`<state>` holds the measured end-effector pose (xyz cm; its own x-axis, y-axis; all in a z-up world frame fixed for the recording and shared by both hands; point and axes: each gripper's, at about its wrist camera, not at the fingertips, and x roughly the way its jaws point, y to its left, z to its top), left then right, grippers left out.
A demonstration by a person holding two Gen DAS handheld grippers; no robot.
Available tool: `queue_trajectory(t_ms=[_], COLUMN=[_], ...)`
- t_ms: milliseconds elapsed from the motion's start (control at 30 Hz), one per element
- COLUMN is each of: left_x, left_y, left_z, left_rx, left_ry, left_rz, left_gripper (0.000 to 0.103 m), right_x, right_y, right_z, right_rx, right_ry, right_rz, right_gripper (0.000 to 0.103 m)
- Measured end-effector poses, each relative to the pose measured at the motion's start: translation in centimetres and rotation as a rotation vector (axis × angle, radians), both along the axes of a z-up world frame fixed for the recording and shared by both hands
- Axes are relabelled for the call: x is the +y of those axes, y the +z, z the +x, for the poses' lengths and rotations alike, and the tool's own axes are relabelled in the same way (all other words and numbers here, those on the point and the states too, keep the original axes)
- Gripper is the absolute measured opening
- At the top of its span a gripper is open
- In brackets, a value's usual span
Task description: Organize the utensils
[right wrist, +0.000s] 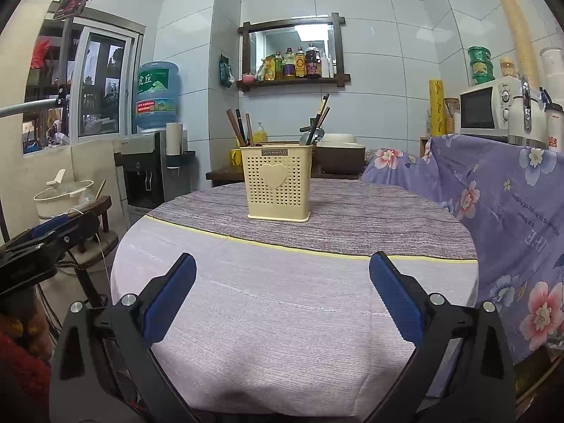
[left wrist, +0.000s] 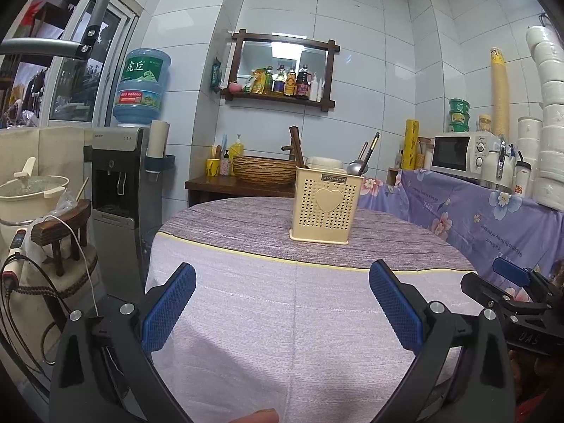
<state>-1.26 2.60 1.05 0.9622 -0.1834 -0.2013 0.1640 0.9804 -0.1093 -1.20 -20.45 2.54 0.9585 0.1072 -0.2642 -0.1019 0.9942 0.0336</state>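
Note:
A cream perforated utensil holder [left wrist: 325, 206] with a heart on its front stands upright on the far half of the round table [left wrist: 268, 317]; it also shows in the right wrist view [right wrist: 278, 183]. Brown chopsticks [right wrist: 239, 128] stick out of its left side. A metal spoon [right wrist: 317, 135] and dark chopsticks [right wrist: 321, 112] stick out of its right side. My left gripper [left wrist: 282, 303] is open and empty, low over the near table edge. My right gripper [right wrist: 282, 296] is open and empty, also near the front edge; it shows at the right of the left wrist view [left wrist: 518, 282].
A water dispenser [left wrist: 120, 183] and a stool with a pot [left wrist: 35, 190] stand left of the table. A floral-covered counter [right wrist: 500, 204] with a microwave [right wrist: 488, 109] is on the right. A woven basket [left wrist: 264, 169] sits on a side table behind.

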Motion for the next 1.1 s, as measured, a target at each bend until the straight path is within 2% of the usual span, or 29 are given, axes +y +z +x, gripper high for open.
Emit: queue_trajectory(t_ms=[1100], left_x=[-0.75], left_y=[-0.07], left_z=[-0.31], left_rx=[-0.005], left_ry=[-0.005], left_rz=[0.024], left_gripper=[0.098], right_x=[0.1], right_y=[-0.06], right_z=[-0.07], right_rx=[0.005], right_ry=[0.004], right_rz=[-0.001], right_gripper=[0.097])
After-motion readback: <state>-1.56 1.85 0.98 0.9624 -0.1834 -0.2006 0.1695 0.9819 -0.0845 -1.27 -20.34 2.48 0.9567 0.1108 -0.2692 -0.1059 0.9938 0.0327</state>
